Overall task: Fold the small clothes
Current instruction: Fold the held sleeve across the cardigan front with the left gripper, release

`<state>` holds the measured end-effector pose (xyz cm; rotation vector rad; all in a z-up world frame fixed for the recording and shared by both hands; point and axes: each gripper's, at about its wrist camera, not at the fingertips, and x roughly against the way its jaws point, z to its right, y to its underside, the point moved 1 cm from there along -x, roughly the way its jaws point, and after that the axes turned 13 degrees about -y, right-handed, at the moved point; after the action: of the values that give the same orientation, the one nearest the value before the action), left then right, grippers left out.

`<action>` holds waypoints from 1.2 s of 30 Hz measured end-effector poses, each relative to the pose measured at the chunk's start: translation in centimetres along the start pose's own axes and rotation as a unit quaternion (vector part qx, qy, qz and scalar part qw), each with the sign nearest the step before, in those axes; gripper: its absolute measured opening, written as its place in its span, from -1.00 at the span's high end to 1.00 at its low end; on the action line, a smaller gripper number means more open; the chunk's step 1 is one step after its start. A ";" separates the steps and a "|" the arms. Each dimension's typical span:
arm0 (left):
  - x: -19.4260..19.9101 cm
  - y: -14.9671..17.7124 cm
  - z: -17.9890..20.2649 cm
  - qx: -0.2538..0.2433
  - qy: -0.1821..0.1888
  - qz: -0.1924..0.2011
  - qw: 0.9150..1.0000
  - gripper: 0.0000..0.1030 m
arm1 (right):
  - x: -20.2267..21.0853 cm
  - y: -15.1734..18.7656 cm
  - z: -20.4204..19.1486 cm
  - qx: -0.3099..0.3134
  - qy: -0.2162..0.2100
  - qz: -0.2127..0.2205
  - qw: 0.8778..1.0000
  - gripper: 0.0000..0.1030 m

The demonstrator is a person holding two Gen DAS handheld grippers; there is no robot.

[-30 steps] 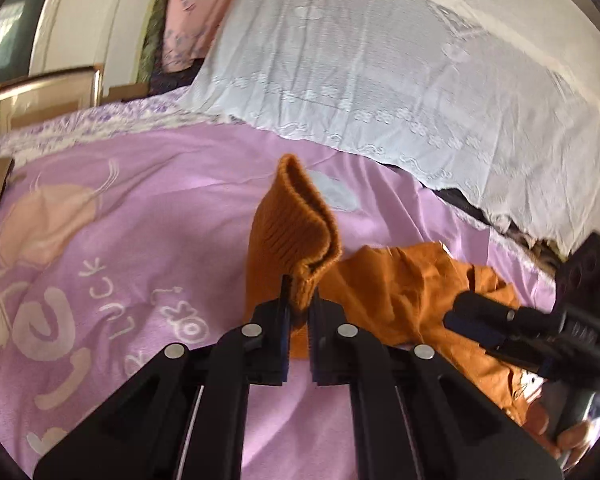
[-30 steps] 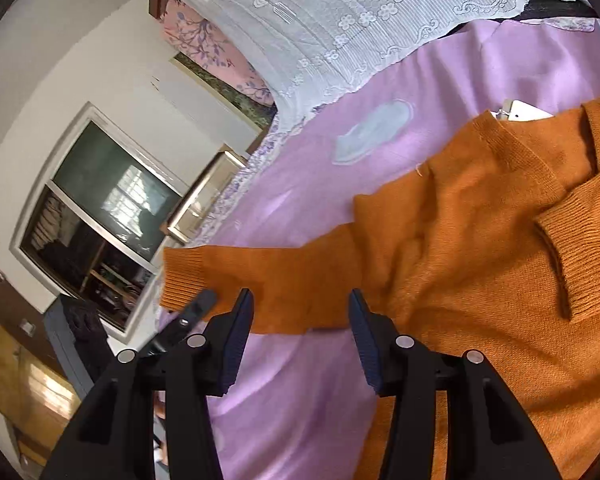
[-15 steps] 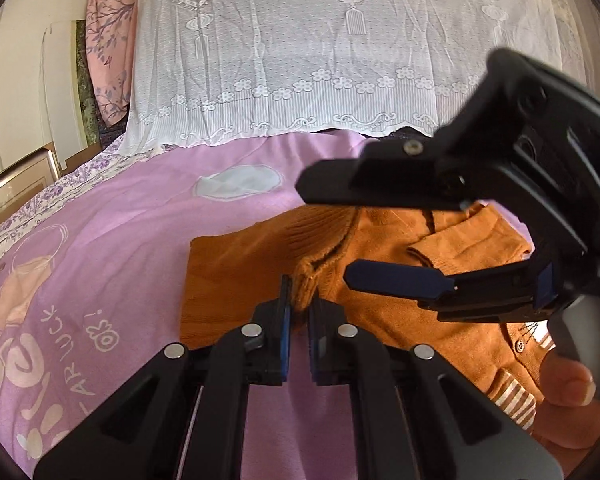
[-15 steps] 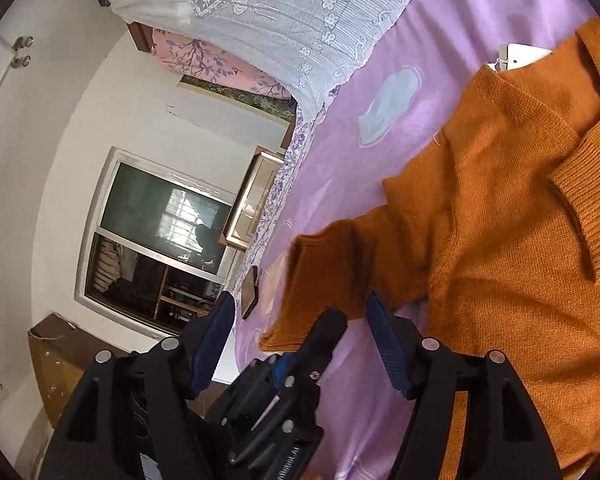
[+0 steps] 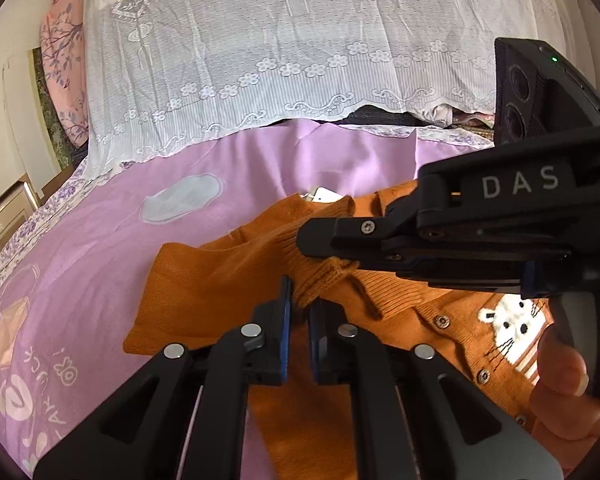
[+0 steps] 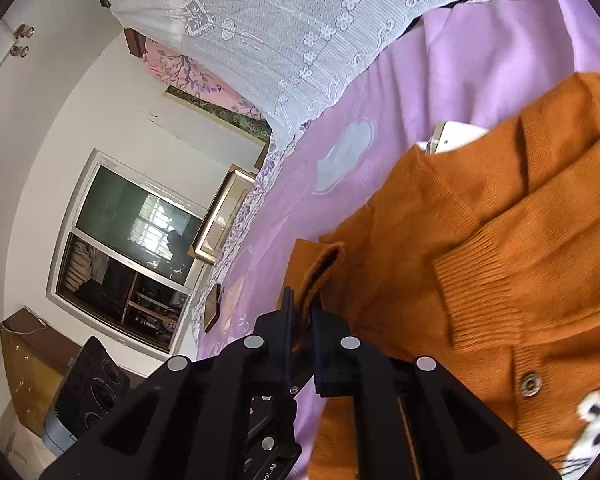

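Cardigan (image 5: pixel 228 284) cuff half-hidden — jaws pinch it.

Home bedroom. A bed (image 5: pixel 100 248) is wearing a lilac printed sheet, with a white lace cover (image 5: pixel 284 60) draping over piled bedding at its far side. A pink floral cloth (image 6: pixel 180 70) is hanging against the white wall. A window (image 6: pixel 128 256) is reflecting shelves, beside a framed headboard (image 6: pixel 224 216).
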<state>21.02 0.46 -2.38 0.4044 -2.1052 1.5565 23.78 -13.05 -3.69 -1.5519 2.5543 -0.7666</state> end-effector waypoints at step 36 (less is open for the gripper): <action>-3.1 -4.5 1.9 0.074 0.001 0.005 0.997 -0.59 | 11.8 -8.3 12.0 -0.078 0.120 0.077 0.987 0.41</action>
<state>25.44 -2.85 -0.89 0.4436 -2.0013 1.7241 28.33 -30.72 -8.14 -1.3513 2.9313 -0.7984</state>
